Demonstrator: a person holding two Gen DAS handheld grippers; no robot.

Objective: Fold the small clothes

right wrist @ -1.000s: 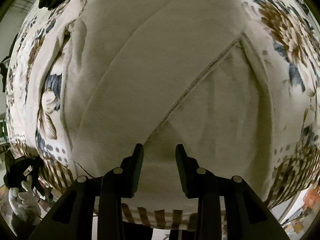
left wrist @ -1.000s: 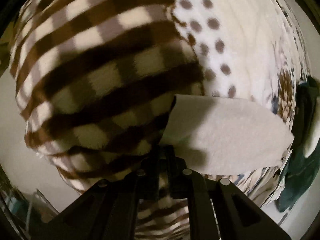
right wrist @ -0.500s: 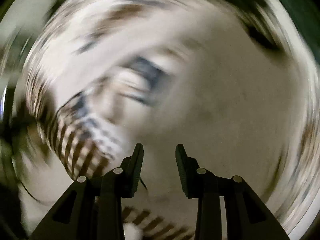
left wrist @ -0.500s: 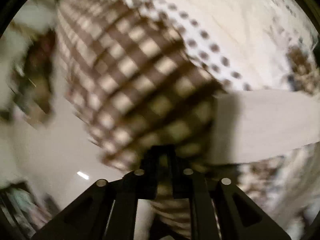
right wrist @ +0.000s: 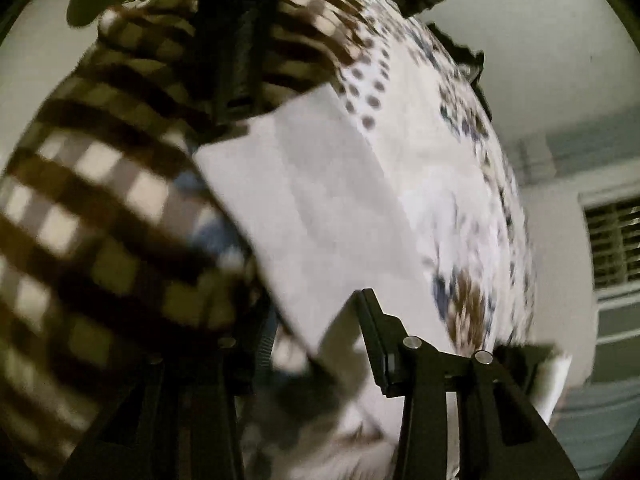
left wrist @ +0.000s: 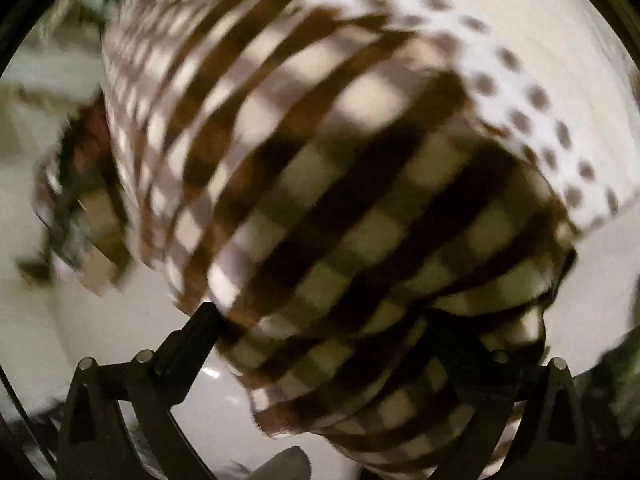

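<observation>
A folded white cloth point(right wrist: 312, 200) lies on a dotted, flowered cover point(right wrist: 452, 184); its near corner reaches in between the fingers of my right gripper point(right wrist: 312, 312). Those jaws stand apart and do not pinch it. Brown checked cloth point(left wrist: 340, 220) fills the left wrist view. It bulges between the fingers of my left gripper point(left wrist: 324, 320), whose jaws are opening wide and do not press on it. The right finger is partly lost in shadow. In the right wrist view a black tool body point(right wrist: 240, 52) stands over the checked cloth point(right wrist: 100, 200). Both views are blurred.
A pale smooth surface point(left wrist: 100, 360) shows at the lower left, past the checked cloth. Dark green fabric point(left wrist: 616, 380) sits at the right edge. Beyond the cover are a light wall point(right wrist: 552, 60) and a window with blinds point(right wrist: 612, 240).
The left jaws went from shut to wide open, and the white cloth that lay beside them has left that view. The right gripper swung sideways and rolled, from over a cream garment to beside the white cloth.
</observation>
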